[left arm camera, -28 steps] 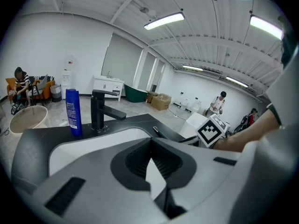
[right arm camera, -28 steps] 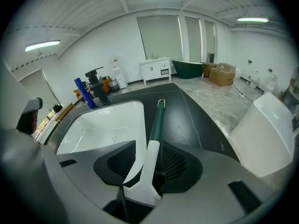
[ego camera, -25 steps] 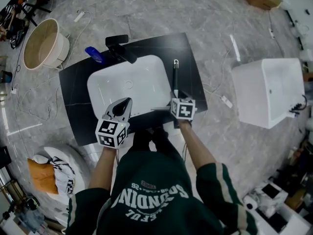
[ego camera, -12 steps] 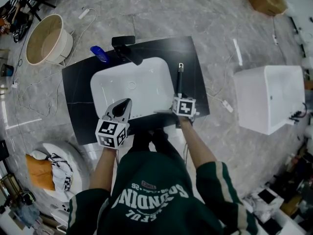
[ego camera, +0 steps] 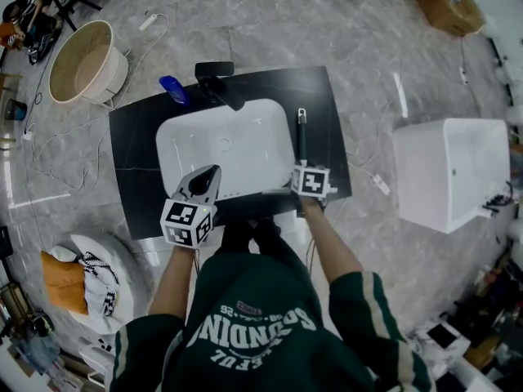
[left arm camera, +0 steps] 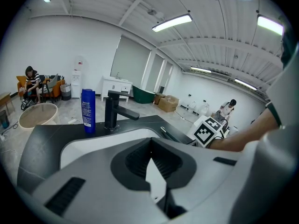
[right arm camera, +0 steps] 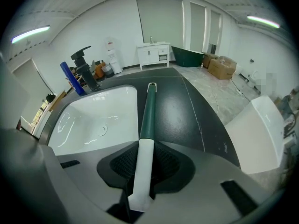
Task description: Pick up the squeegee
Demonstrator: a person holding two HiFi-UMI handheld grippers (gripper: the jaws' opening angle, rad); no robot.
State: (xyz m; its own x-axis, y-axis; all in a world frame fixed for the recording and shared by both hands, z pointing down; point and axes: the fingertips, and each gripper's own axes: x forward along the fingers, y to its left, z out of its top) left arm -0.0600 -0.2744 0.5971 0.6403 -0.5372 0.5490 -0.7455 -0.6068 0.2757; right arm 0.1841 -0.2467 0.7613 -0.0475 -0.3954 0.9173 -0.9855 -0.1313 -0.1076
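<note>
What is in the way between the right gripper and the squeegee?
Nothing visible is. The squeegee lies on the black counter beside the sink, and its handle sits between the jaws of the right gripper, which have just been closing on it.

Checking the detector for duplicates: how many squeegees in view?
1. The squeegee lies on the black counter right of the white basin, handle end between the right gripper's jaws, which have just been closing onto it. No other shows, though floor clutter could hide one.
</note>
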